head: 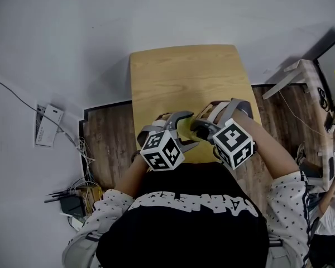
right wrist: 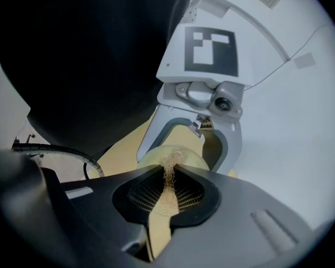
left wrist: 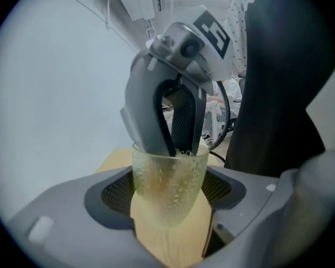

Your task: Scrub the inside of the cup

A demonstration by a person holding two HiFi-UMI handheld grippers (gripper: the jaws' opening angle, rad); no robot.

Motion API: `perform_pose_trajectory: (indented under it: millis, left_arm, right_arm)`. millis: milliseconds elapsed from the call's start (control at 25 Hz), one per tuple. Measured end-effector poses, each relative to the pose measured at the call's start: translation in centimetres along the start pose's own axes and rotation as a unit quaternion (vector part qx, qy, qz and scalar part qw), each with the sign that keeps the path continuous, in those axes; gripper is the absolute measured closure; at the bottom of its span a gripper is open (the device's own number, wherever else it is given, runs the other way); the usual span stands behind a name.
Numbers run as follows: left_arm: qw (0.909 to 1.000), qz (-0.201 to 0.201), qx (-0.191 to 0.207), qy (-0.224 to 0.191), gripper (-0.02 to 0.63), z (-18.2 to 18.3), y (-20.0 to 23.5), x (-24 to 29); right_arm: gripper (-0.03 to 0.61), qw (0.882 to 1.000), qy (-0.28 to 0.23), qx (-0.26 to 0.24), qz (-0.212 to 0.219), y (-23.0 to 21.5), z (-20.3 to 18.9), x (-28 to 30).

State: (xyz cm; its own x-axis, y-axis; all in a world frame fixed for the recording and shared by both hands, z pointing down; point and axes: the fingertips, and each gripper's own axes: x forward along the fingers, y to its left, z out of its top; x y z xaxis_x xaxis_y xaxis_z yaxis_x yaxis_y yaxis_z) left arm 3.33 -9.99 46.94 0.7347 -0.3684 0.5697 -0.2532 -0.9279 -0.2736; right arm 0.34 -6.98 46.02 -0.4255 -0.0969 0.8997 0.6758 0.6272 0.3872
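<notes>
Cup [left wrist: 168, 199], clamped in the left gripper's [left wrist: 168, 190] wide-spread jaws, opens toward the right gripper [right wrist: 167, 175], which, pinched on a fibrous scrubber [right wrist: 170, 162], reaches inside along its axis.

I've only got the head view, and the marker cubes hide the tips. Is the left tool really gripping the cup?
Observer: Yes, the left tool is shut on the yellowish cup, a pad on each side.
Operator: What's in the right tool?
Observer: The right tool pinches a tuft of tan scrubbing fibres.
Operator: Is it inside the cup?
Observer: Its fingertips dip past the rim into the cup's mouth.
</notes>
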Motion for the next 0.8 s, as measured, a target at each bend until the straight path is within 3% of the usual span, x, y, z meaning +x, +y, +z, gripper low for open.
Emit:
perform_pose_trajectory:
  millis: [160,400,800]
  left_arm:
    - [0.9998,0.018,0.004,0.008,0.245,-0.1,0.7,-0.2]
    - [0.9984,0.051,0.018,0.015,0.245,-0.3,1.5,-0.5]
    - [0.9937,0.101,0.047,0.003,0.245,0.5,2.6,-1.5]
  right_arm:
    - [0.528,1.0,0.017,0.013,-0.005,-0.2,-0.4,0.5]
    - [0.529,0.994,0.014,0.107,-0.026,-1.4,-0.9,0.7]
    - [0.531,0.96,-0.014,0.28,-0.019,-2.7,-0.4,-0.2]
